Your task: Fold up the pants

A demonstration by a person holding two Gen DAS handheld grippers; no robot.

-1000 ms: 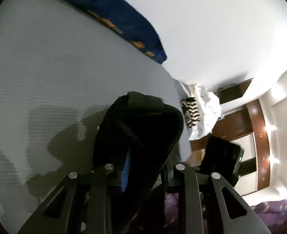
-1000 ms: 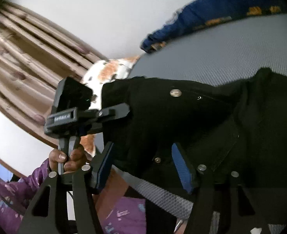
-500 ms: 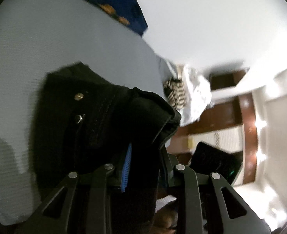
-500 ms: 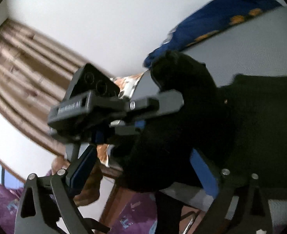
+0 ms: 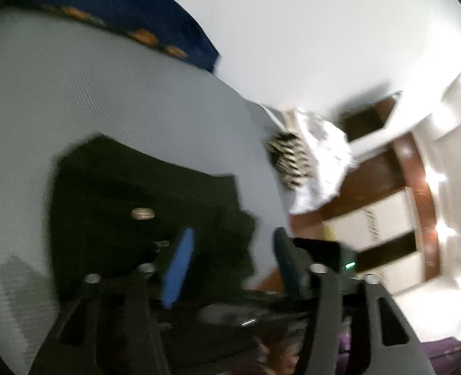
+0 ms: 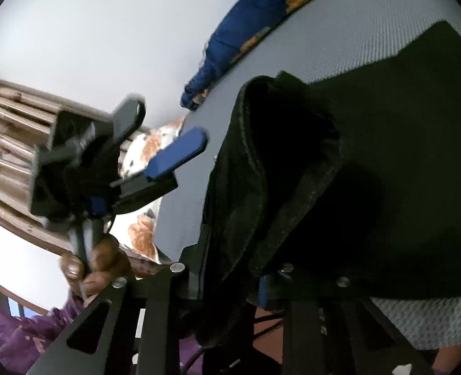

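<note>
The black denim pants (image 6: 371, 162) lie on the grey bed (image 5: 74, 100). The left hand-held gripper (image 5: 230, 250) is opening, nothing between its jaws; the right hand-held gripper (image 6: 230, 276) is closing on a pants fold.

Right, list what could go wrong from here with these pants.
1. The left gripper is opening and its pads no longer press on the black pants, so that side could slump out of line on the grey bed.
2. The right gripper is closing on a thick bunched fold of cloth; it may catch uneven layers and pull the fold crooked.
3. The pants lie near the bed's edge and might slide off.
</note>
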